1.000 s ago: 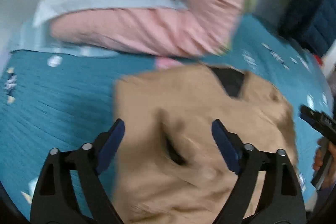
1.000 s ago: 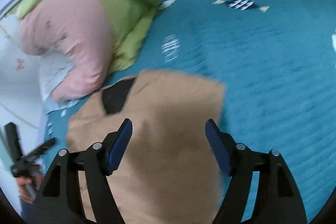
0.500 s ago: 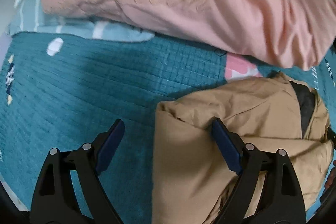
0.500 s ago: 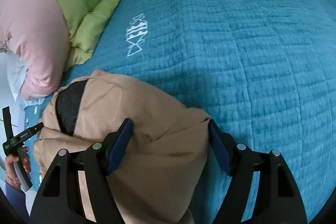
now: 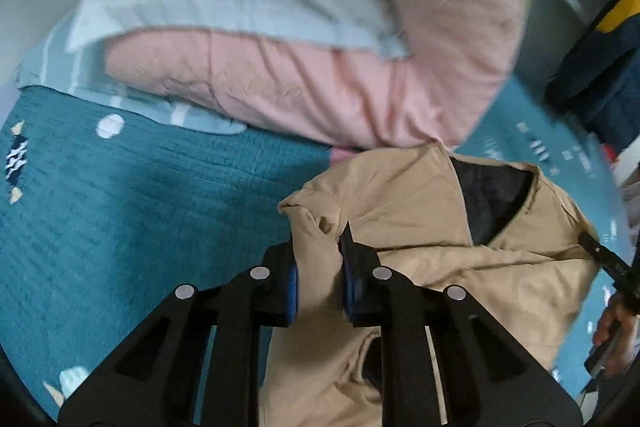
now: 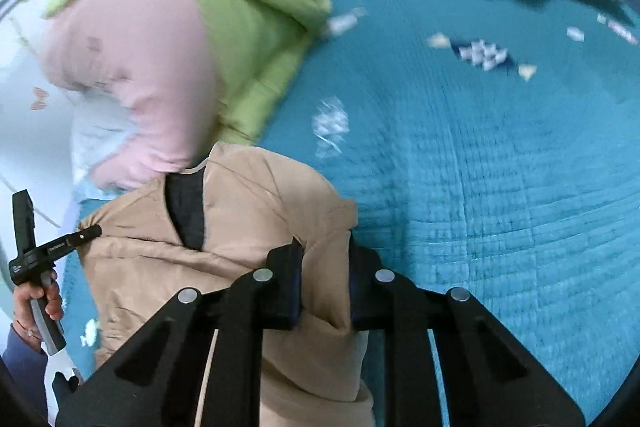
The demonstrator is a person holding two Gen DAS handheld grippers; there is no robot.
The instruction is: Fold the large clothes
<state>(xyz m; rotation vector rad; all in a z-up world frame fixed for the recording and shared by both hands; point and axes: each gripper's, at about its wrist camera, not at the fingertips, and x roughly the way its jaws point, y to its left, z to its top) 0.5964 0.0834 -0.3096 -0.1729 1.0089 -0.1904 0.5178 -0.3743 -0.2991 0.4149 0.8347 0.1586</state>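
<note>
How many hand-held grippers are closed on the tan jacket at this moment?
2. The left hand-held gripper pinches the tan padded jacket at its left edge; the right hand-held gripper pinches its right edge. Both are above the teal quilted bedspread.

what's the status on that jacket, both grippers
Left gripper shut on tan jacket. Right gripper shut on its other side. Jacket bunched on teal quilt. Pink bedding close behind collar.

Both wrist views look close down their fingers from opposite sides, sharing the tan jacket (image 5: pixel 420 211) and pink duvet (image 6: pixel 132 75).
</note>
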